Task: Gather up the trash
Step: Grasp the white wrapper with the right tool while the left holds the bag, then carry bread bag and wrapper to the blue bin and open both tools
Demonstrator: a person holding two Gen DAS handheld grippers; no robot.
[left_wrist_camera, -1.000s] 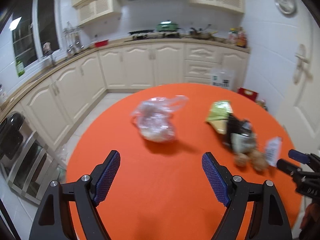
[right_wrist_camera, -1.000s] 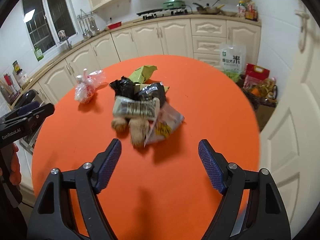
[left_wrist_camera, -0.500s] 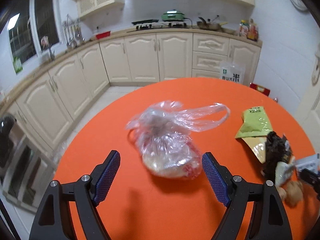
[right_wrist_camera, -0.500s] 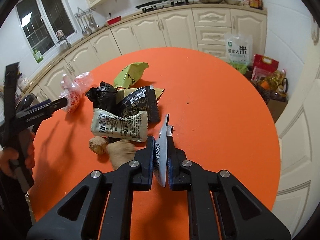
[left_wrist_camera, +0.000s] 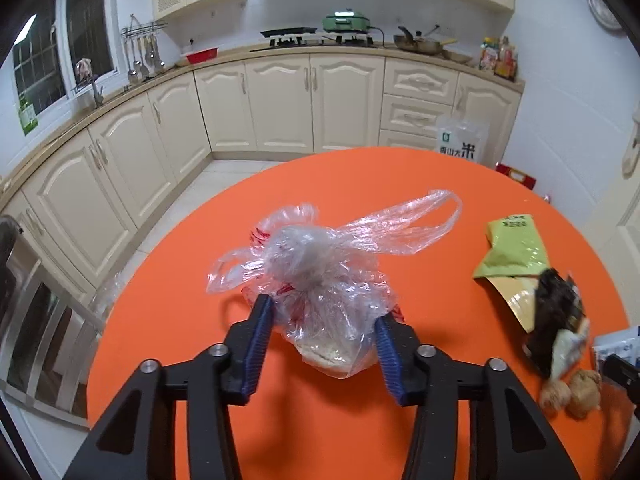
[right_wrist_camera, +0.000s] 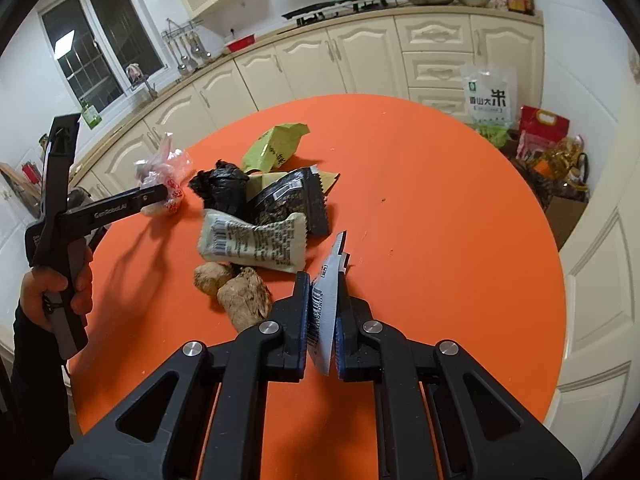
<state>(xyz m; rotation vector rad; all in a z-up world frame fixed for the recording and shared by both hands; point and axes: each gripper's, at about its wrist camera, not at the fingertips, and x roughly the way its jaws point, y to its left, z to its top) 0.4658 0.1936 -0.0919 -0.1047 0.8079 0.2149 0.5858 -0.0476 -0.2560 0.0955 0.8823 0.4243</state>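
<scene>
The left gripper (left_wrist_camera: 324, 344) closes its blue pads on both sides of the clear plastic bag (left_wrist_camera: 328, 280), which lies near the left edge of the orange table (left_wrist_camera: 360, 176). The right gripper (right_wrist_camera: 324, 320) pinches a thin white wrapper (right_wrist_camera: 326, 304) (barcode visible) just beside the trash pile (right_wrist_camera: 260, 216) in the table's middle.

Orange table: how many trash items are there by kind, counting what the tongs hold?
Tied clear plastic bag: 1
Crumpled black plastic bag: 1
Wrappers and pouches: 5 (green, tan, black, white, silver one in right tongs)
Brown ginger-like lumps: 2
Total: 9
</scene>
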